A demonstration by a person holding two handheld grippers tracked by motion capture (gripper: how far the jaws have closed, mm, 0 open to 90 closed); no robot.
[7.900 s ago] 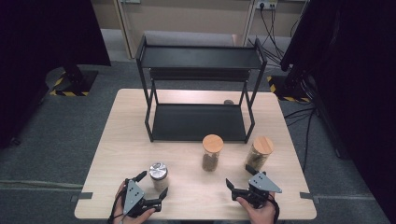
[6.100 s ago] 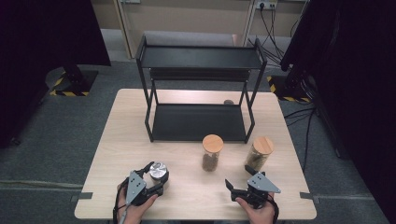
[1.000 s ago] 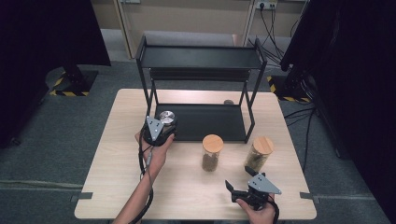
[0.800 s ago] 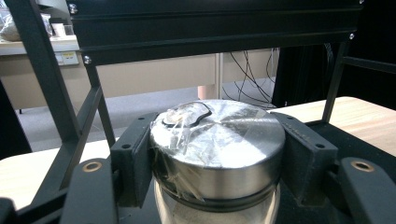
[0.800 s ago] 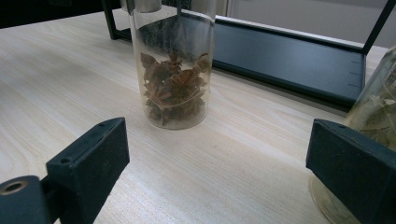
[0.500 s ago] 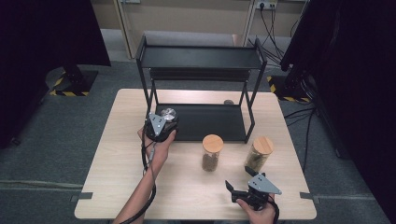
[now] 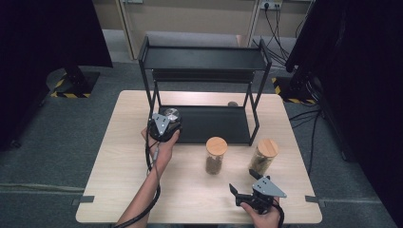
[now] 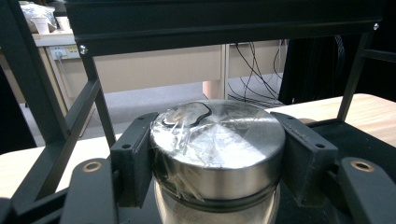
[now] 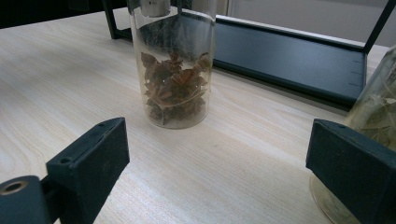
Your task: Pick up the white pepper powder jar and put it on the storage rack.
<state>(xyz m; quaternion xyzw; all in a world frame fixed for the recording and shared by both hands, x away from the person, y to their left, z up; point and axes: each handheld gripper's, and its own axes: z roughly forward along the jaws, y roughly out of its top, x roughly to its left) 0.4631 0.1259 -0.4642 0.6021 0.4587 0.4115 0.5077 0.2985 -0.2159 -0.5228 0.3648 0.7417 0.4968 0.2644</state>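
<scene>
Left gripper (image 7: pixel 167 124) clamps the steel-lidded jar (image 8: pixel 217 140) squarely between its jaws, at the rack's (image 7: pixel 204 64) lower shelf, seven o'clock corner. Right gripper (image 7: pixel 244 194) rests wide open, holding nothing.

Even overhead light is hitting the table (image 7: pixel 142 190), while the room is going black at 9 and 3 o'clock. The steel lid (image 8: pixel 219 135) is throwing glare off its crinkled film. Close-up jaws are blurring out, and shadows are staying soft.
</scene>
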